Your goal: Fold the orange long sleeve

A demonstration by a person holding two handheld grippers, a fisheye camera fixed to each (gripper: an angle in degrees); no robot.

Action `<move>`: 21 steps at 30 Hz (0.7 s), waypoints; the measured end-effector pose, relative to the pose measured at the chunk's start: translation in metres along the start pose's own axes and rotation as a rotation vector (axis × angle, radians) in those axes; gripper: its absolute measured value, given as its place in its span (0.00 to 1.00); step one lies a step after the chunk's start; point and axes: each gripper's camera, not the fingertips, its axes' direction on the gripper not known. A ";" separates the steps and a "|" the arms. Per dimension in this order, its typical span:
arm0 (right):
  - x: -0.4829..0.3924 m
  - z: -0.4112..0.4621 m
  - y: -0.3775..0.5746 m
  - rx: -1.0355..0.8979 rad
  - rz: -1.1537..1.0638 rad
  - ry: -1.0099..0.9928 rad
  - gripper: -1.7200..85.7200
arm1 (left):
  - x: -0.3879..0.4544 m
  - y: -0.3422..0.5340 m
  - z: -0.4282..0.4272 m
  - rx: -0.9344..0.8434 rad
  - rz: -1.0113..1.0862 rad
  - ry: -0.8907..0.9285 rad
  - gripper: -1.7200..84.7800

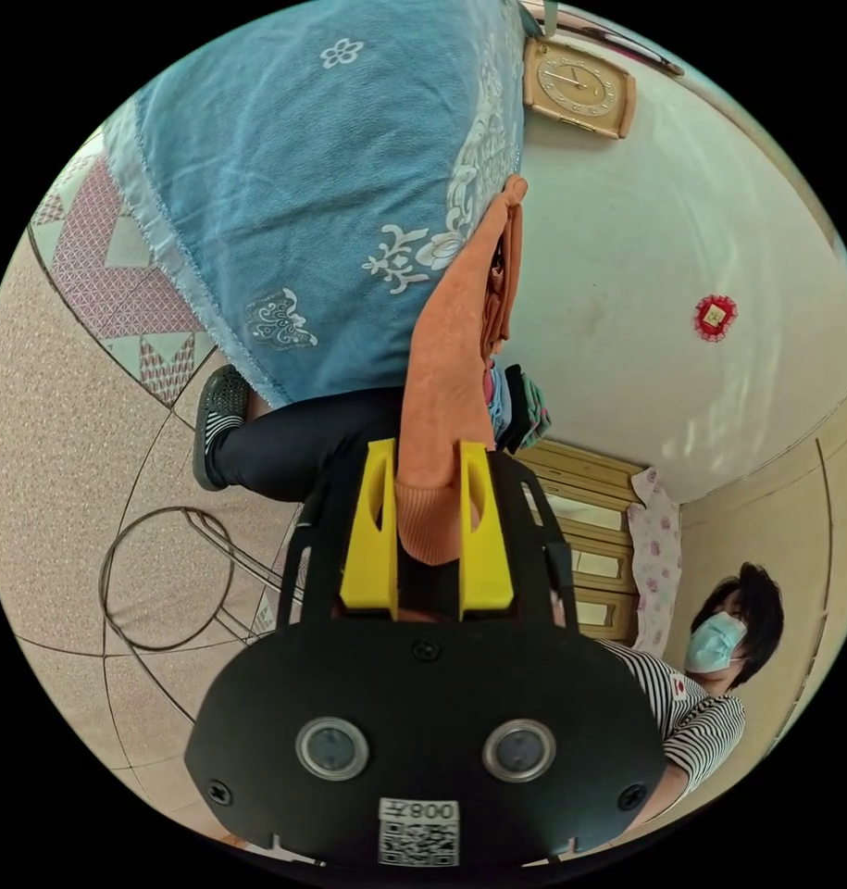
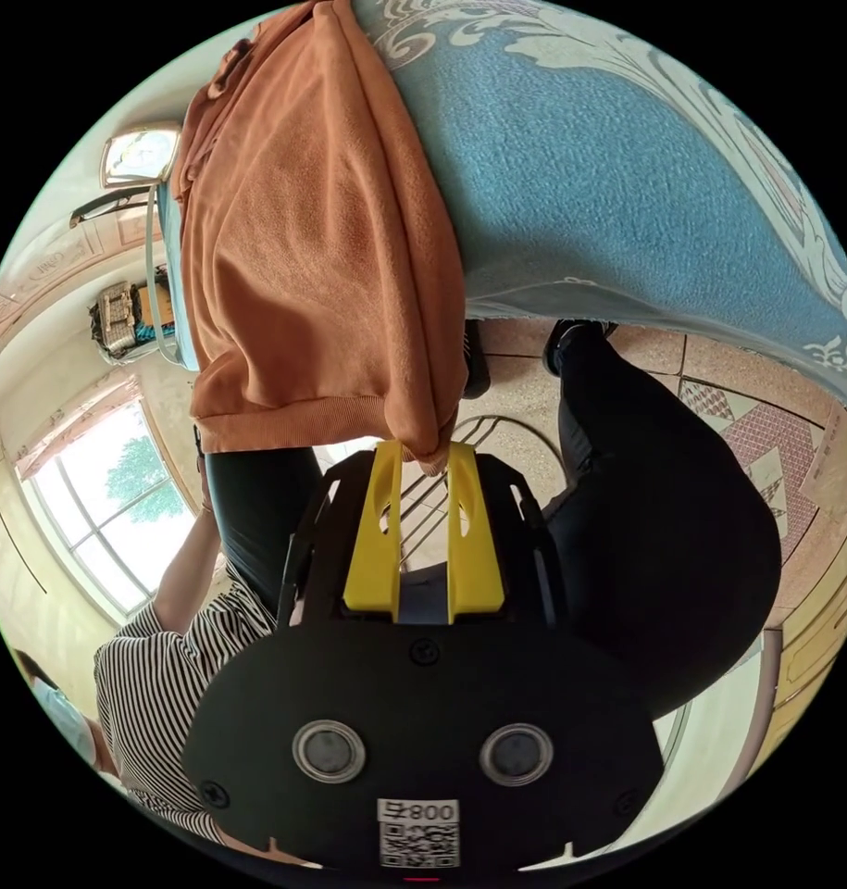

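Firstly, left gripper (image 1: 427,463): a ribbed cuff of the orange long sleeve (image 1: 451,352) is clamped between both jaws.
Right gripper (image 2: 425,456): the hem corner is pinched.
Garment: draped over the blue bedspread's (image 2: 627,176) edge.

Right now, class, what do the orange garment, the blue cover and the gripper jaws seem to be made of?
Orange garment: soft knit, probably fleecy cotton; fuzzy matte nap, ribbed hem.
Blue cover: plush, towel-like cloth; short pile, pale woven patterns.
Left gripper and right gripper jaws: yellow, likely hard plastic; smooth, slotted.
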 end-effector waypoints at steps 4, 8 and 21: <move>0.005 -0.003 0.007 -0.002 0.010 -0.013 0.10 | -0.006 0.012 -0.011 0.005 0.011 0.026 0.12; 0.008 -0.011 0.022 -0.001 -0.006 -0.027 0.09 | -0.007 0.026 -0.023 0.010 0.025 0.017 0.11; 0.009 -0.139 0.162 0.222 -0.333 -0.312 0.07 | 0.060 0.059 -0.054 -0.020 0.296 0.114 0.10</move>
